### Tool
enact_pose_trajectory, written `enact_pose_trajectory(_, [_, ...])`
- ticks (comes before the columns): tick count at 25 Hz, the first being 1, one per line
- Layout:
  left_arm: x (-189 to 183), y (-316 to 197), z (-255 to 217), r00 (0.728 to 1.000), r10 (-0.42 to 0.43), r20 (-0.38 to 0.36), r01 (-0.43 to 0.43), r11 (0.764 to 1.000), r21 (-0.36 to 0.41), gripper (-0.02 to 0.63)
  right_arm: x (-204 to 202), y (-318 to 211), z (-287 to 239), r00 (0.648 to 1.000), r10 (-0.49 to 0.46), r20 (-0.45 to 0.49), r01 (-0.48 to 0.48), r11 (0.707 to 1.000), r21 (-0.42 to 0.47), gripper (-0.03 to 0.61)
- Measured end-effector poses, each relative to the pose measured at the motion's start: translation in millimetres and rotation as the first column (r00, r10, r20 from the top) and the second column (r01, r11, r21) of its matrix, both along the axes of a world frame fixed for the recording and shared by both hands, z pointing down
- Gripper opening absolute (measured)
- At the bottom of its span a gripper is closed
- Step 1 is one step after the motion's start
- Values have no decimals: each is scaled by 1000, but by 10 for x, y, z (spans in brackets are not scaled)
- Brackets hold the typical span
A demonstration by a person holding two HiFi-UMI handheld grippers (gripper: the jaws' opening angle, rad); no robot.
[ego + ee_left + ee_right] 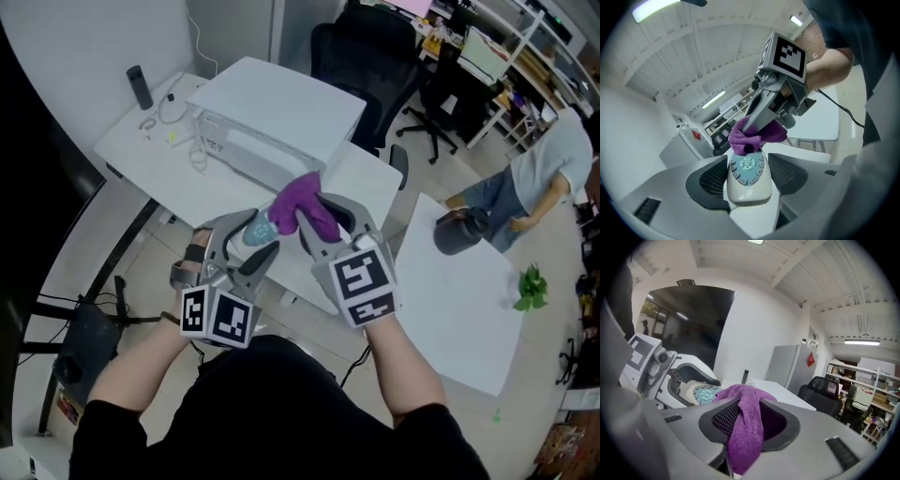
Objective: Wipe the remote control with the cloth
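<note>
Left gripper (251, 236): is gripping cream oval plastic remote control (747, 178).
Right gripper (330, 223): is pinching purple terry cloth (305, 204).
Cloth: is touching remote's far end.

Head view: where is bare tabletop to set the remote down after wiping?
Freest: the second white table at right, bare from the black round object down to its near corner. Also the first white table's strip between the white lidded box and its near edge. Crowded: its far left corner, with cables and a dark cylinder.
</note>
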State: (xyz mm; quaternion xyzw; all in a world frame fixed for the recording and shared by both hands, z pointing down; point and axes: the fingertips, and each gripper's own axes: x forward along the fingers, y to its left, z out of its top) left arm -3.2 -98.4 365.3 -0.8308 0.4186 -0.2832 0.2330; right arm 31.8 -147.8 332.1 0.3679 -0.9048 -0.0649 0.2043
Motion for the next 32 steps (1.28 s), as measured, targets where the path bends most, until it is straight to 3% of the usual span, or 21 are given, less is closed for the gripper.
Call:
enact_pose_trajectory(2, [-88, -28, -3, 999, -5, -39, 4, 1000, -26, 256, -28, 53, -145, 999, 3, 46, -4, 1000, 20, 133])
enact_pose_trajectory(5, [-214, -115, 1, 997, -18, -79, 14, 999, -49, 256, -350, 336, -242, 993, -92, 72, 90, 996, 29, 133])
enact_pose_trajectory(9, [-225, -119, -32, 998, 16, -56, -17, 1000, -18, 256, -790, 590, -88, 982, -189, 25, 190, 982, -17, 133])
enact_pose_trajectory(13, [-239, -29, -54, 998, 44, -51, -44, 999, -4, 256, -742, 493, -6, 991, -131, -37, 131, 991, -2, 133])
enact_pose_trajectory(17, [-263, 65, -63, 995, 60, -77, -61, 998, -10, 256, -507, 256, -43, 999, -28, -39, 29, 999, 25, 132])
enact_pose_trajectory(19, [-278, 88, -79, 990, 60, -125, -65, 997, -34, 256, -416, 201, -143, 1000, 3, -2, -3, 999, 40, 132])
enact_pose_trajectory(21, [-340, 60, -101, 963, 52, -264, -82, 991, -105, 256, -340, 203, -334, 995, 22, 101, -28, 998, 63, 132])
enact_pose_trajectory(22, [-401, 18, -113, 921, 29, -389, -101, 981, -165, 256, -282, 213, -442, 983, 27, 181, -41, 996, 73, 132])
enact_pose_trajectory(23, [-490, -43, -124, 843, -19, -537, -128, 964, -235, 256, -199, 218, -530, 963, 31, 267, -54, 995, 78, 132])
enact_pose_trajectory(24, [-600, -118, -133, 730, -88, -677, -168, 938, -304, 256, -102, 218, -579, 938, 38, 346, -67, 995, 74, 132])
enact_pose_trajectory(26, [-794, -260, -193, 437, -231, -869, -291, 878, -380, 256, 25, 228, -531, 885, 59, 462, -78, 997, 22, 132])
enact_pose_trajectory(28, [-895, -351, -245, 156, -322, -934, -427, 830, -358, 256, -11, 284, -342, 855, 69, 514, -52, 998, -47, 130])
enact_pose_trajectory(29, [-917, -373, -249, 38, -355, -934, -487, 810, -327, 256, -87, 334, -231, 849, 60, 525, -24, 997, -75, 130])
enact_pose_trajectory(30, [-921, -379, -251, -62, -382, -922, -540, 790, -291, 256, -190, 394, -129, 848, 41, 529, 11, 995, -95, 130])
enact_pose_trajectory(31, [-905, -369, -258, -138, -402, -905, -585, 770, -253, 256, -304, 458, -42, 849, 16, 528, 49, 993, -108, 132])
enact_pose_trajectory(32, [-871, -345, -267, -186, -414, -891, -621, 752, -219, 256, -412, 517, 27, 851, -11, 525, 85, 990, -116, 132])
